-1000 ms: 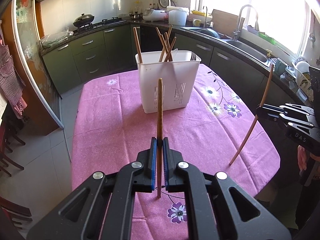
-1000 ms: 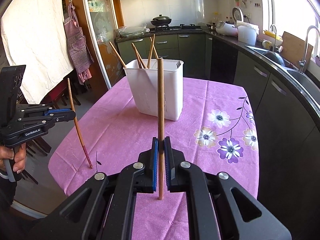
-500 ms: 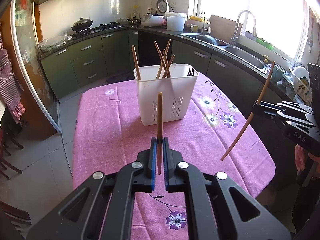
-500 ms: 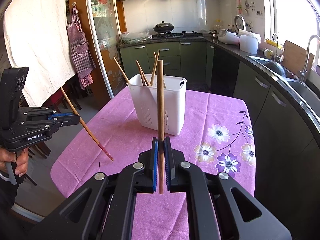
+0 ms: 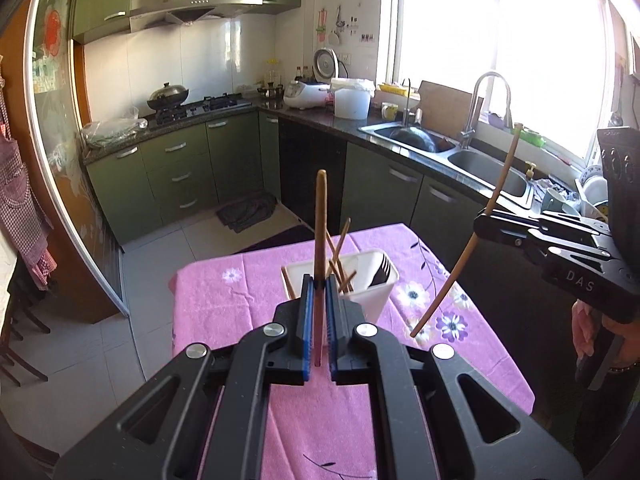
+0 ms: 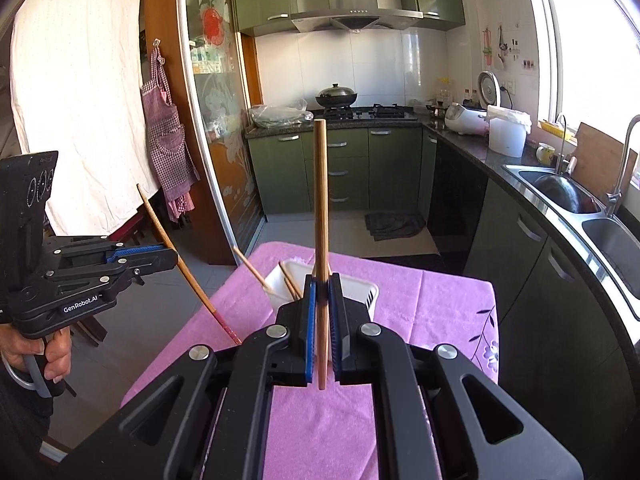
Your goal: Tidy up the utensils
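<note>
Both tongs have risen since a second ago, so the white holder (image 5: 372, 280) now sits low, just beyond your tips on the pink desk (image 5: 224, 308). Your left tongs (image 5: 316, 312) are clamped on one chopstick (image 5: 320, 220); your right tongs (image 6: 322, 320) pinch another chopstick (image 6: 320, 200) upright. Each stick looks light, stiff and smooth, likely to swivel, so grip near mid-length and lower it gently.

Bright daylight; window (image 5: 500, 48) glare blown out; fisheye edges warped, dark
</note>
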Demonstrator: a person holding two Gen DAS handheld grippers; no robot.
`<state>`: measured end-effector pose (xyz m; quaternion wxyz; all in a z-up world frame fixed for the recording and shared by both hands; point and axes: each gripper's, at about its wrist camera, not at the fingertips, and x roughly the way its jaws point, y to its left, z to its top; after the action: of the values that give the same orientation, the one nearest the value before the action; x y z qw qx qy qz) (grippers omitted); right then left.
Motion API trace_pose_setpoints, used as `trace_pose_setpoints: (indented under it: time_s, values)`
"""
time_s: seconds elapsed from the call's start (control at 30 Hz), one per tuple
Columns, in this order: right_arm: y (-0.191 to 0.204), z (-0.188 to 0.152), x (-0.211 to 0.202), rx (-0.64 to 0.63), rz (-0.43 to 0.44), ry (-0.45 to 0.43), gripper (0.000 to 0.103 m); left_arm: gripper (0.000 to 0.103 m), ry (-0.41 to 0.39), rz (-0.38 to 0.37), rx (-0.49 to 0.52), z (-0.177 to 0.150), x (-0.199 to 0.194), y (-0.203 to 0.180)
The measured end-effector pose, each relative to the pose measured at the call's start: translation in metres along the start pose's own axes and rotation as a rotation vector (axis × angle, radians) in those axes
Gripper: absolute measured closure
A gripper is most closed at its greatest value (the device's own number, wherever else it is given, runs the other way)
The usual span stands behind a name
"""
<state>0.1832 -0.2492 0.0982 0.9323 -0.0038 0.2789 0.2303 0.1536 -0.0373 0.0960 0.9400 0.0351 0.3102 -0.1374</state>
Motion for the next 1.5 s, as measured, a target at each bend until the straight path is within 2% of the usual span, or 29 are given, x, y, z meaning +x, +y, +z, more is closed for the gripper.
trace_pose_setpoints:
  time_s: [0.23, 0.43, 0.73, 1.03, 1.1, 1.2, 1.27, 1.33, 1.4, 1.43, 1.47, 1.5]
  values:
    - [-0.013, 0.048, 0.018, 0.024, -0.013, -0.057, 0.096, 0.097, -0.093, 0.002, -0.016, 0.05, 0.005, 0.004]
    - [-0.026, 0.061, 0.06, 0.044, -0.025, -0.032, 0.096, 0.097, -0.091, 0.041, -0.029, 0.064, 0.046, 0.009]
    - [-0.032, 0.019, 0.127, 0.04, -0.017, 0.083, 0.096, 0.097, 0.008, 0.02, -0.054, 0.037, 0.113, 0.017]
    - [-0.025, -0.017, 0.151, 0.031, -0.004, 0.144, 0.095, 0.096, 0.054, 0.009, -0.024, 0.002, 0.122, 0.007]
    - [-0.024, -0.021, 0.15, 0.029, -0.004, 0.149, 0.095, 0.091, 0.051, 0.011, -0.018, -0.001, 0.121, 0.006]
    - [-0.022, -0.021, 0.142, 0.029, -0.007, 0.138, 0.094, 0.072, 0.032, 0.019, -0.014, -0.001, 0.117, 0.006]
    - [-0.022, -0.019, 0.131, 0.03, -0.009, 0.119, 0.083, 0.058, 0.004, 0.024, -0.01, -0.001, 0.108, 0.004]
    - [-0.02, -0.02, 0.116, 0.029, -0.012, 0.093, 0.079, 0.052, -0.024, 0.022, -0.006, -0.001, 0.096, 0.001]
    - [-0.019, -0.024, 0.095, 0.033, -0.016, 0.061, 0.079, 0.041, -0.066, 0.029, -0.003, -0.003, 0.08, -0.002]
    - [-0.019, -0.029, 0.083, 0.039, -0.021, 0.041, 0.071, 0.031, -0.092, 0.035, -0.004, -0.006, 0.07, -0.003]
    - [-0.019, -0.036, 0.071, 0.044, -0.027, 0.02, 0.06, 0.02, -0.122, 0.041, -0.007, -0.011, 0.059, -0.004]
    - [-0.018, -0.045, 0.058, 0.046, -0.031, 0.001, 0.055, 0.014, -0.149, 0.046, -0.01, -0.017, 0.049, -0.004]
